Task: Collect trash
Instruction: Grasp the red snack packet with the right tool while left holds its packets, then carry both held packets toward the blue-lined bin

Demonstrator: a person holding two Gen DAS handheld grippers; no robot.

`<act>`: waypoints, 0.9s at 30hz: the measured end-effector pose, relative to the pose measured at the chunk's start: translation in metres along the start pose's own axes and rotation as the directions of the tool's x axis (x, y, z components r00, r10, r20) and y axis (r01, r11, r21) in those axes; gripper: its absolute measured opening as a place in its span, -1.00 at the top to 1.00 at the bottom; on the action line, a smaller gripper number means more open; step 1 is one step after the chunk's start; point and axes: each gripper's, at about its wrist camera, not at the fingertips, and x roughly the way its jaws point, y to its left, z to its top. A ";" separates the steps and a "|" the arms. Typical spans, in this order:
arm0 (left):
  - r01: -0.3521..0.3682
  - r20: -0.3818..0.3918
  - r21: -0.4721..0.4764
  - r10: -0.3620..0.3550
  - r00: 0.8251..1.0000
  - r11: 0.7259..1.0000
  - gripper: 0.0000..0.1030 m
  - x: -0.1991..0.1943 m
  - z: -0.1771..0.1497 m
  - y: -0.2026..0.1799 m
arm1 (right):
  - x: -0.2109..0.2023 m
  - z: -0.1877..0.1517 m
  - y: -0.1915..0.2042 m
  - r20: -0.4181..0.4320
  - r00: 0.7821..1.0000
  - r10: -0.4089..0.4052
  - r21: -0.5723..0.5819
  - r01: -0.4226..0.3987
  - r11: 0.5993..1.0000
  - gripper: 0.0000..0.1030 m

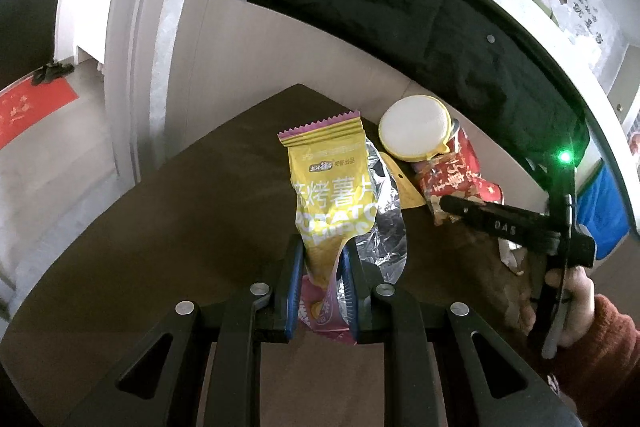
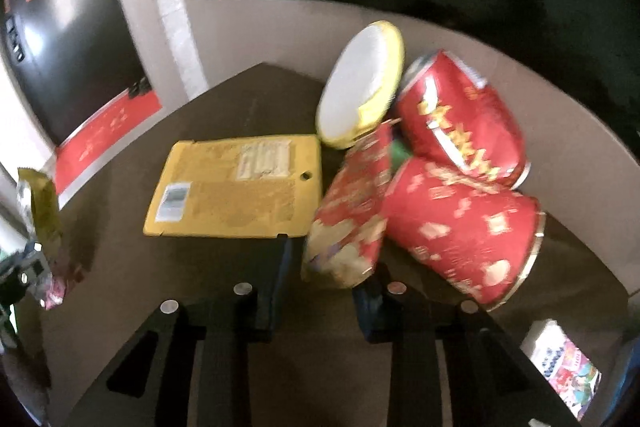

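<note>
left gripper (image 1: 320, 259): clamped on the yellow chip bag (image 1: 332, 183), which runs lengthwise away from the fingers, top edge far

right gripper (image 2: 326, 259): jaws apart, red snack wrapper (image 2: 352, 211) sitting between the fingertips, not pinched yet as far as I can tell (blurry)

wrapper axis: long side points far, leaning on the red cups (image 2: 464, 227)

other trash: flat yellow packet (image 2: 236, 187) just left, round lid (image 2: 360, 83) far side

nearer arm: right one, easy call, wrapper's basically in it

table (image 2: 224, 91): dark, everything's piled far right

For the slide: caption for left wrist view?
Left gripper clamps yellow chip bag above dark table.
</note>
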 end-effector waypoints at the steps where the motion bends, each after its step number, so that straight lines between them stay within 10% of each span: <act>1: 0.003 -0.001 0.003 -0.003 1.000 1.000 0.63 0.001 0.000 -0.001 | 0.000 0.001 -0.004 0.008 1.000 -0.008 0.016 0.008 1.000 0.36; 8: 0.003 -0.011 0.015 -0.003 1.000 1.000 0.63 0.007 0.003 -0.011 | 0.020 0.018 -0.020 -0.022 0.998 0.064 0.103 -0.062 0.993 0.36; 10: 0.002 -0.013 0.019 -0.001 1.000 1.000 0.63 0.007 0.004 -0.014 | 0.024 0.021 -0.015 -0.033 0.998 0.059 0.079 -0.056 0.995 0.83; 12: 0.000 -0.015 0.025 0.000 1.000 1.000 0.63 0.007 0.006 -0.017 | 0.020 0.020 -0.014 -0.037 0.995 0.095 0.082 -0.092 0.992 0.85; 27: 0.113 -0.017 0.181 -0.112 0.994 0.977 0.63 0.001 0.001 -0.130 | -0.123 -0.044 -0.046 0.107 0.994 0.035 0.023 -0.038 0.999 0.87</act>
